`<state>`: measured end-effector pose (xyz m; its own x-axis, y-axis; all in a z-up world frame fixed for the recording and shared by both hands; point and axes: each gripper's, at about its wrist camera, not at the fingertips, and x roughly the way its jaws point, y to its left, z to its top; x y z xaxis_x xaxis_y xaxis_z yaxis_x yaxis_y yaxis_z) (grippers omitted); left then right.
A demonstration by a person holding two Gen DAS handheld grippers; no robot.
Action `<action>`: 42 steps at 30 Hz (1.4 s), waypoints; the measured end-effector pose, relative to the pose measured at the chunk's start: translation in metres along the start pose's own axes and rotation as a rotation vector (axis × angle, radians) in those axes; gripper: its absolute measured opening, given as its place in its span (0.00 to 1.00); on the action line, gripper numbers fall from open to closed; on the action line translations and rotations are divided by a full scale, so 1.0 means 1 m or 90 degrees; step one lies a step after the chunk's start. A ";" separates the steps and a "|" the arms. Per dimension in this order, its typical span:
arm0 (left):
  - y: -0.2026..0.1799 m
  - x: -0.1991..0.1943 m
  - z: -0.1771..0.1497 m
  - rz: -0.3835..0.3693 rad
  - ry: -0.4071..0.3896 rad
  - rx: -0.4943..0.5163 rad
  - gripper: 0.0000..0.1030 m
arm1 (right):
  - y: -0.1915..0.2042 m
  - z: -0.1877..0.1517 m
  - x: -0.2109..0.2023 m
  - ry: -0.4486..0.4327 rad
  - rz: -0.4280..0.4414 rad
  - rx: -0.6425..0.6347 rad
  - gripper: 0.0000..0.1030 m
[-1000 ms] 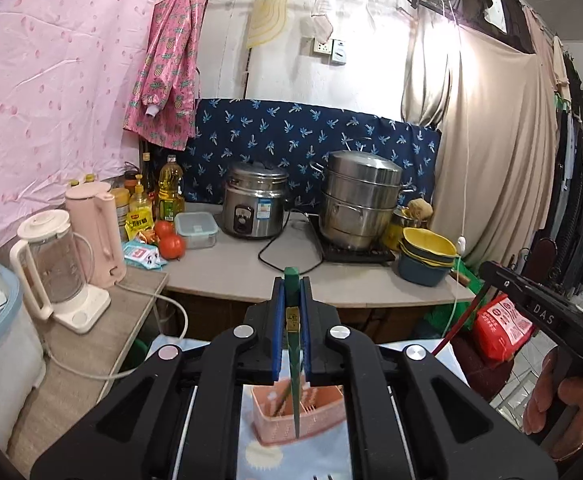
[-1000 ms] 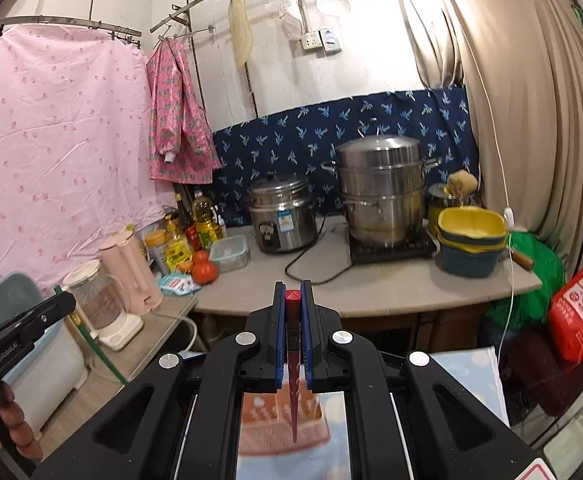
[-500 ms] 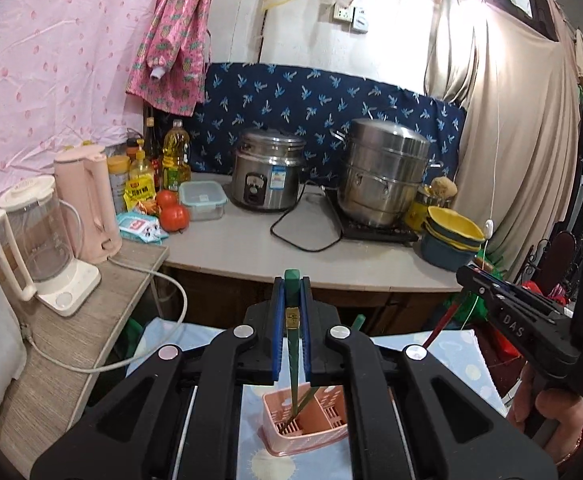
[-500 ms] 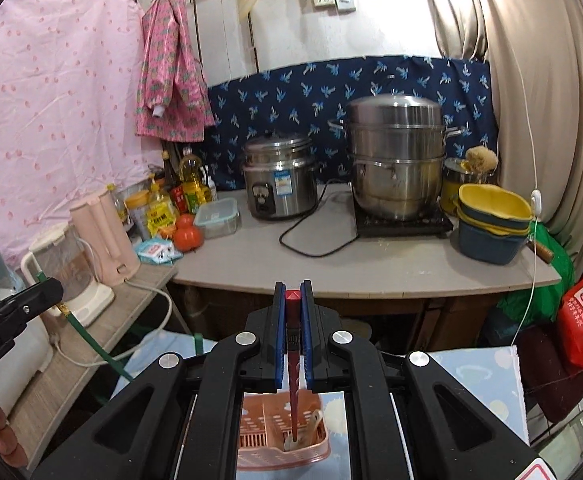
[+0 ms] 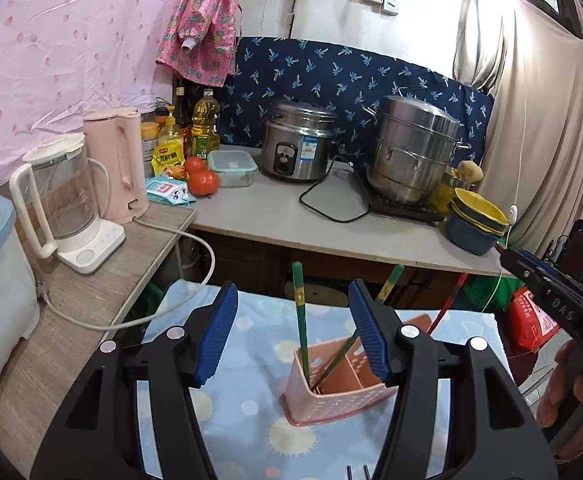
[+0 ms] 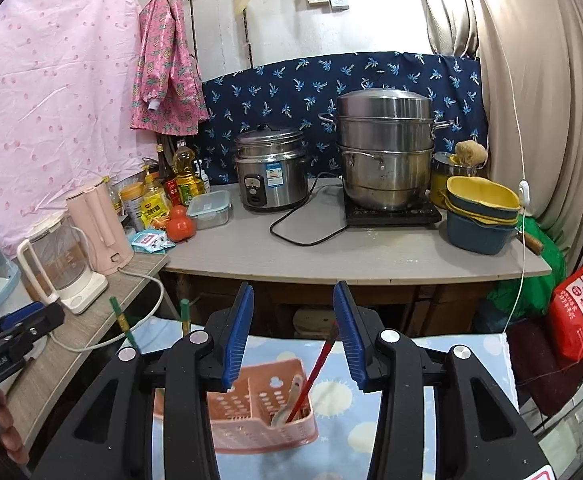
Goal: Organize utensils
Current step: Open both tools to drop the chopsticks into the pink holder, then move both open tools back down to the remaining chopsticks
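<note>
Behind the work area, a grey counter (image 6: pixel 371 256) is seen carrying a rice cooker (image 6: pixel 269 168), a tall steel steamer pot (image 6: pixel 385 152) and stacked bowls (image 6: pixel 481 212). Nearer, a cloth with pale dots (image 5: pixel 251 412) is spread under a pink utensil basket (image 5: pixel 331 396). Two green chopsticks (image 5: pixel 300 312) are seen standing in one compartment of the basket, one nearly upright and one leaning right. A red chopstick (image 6: pixel 315 368) and a pale spoon (image 6: pixel 287 400) are propped in another compartment. The left tongs (image 5: pixel 291 332) are held spread wide above the basket, gripping nothing. The right tongs (image 6: pixel 293 336) are likewise spread apart and empty.
</note>
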<state>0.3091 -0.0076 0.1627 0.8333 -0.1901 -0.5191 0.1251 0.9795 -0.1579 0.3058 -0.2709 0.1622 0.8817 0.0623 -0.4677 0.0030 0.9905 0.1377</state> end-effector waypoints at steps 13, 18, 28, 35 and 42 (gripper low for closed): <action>-0.008 -0.052 -0.072 -0.014 0.048 0.024 0.53 | -0.017 -0.077 -0.078 0.043 0.010 0.021 0.40; -0.013 -0.071 -0.114 -0.026 0.082 0.015 0.53 | -0.014 -0.121 -0.104 0.077 -0.004 0.004 0.40; -0.039 -0.103 -0.176 -0.038 0.125 0.054 0.53 | 0.001 -0.194 -0.153 0.129 -0.007 -0.006 0.40; -0.053 -0.123 -0.200 -0.049 0.139 0.067 0.53 | 0.009 -0.231 -0.178 0.156 -0.002 -0.002 0.40; -0.053 -0.132 -0.223 -0.044 0.162 0.068 0.53 | 0.010 -0.262 -0.191 0.186 0.004 0.015 0.40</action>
<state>0.0720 -0.0490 0.0522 0.6601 -0.2539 -0.7069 0.2438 0.9626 -0.1181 0.0139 -0.2407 0.0245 0.7088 0.1051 -0.6975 0.0116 0.9870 0.1606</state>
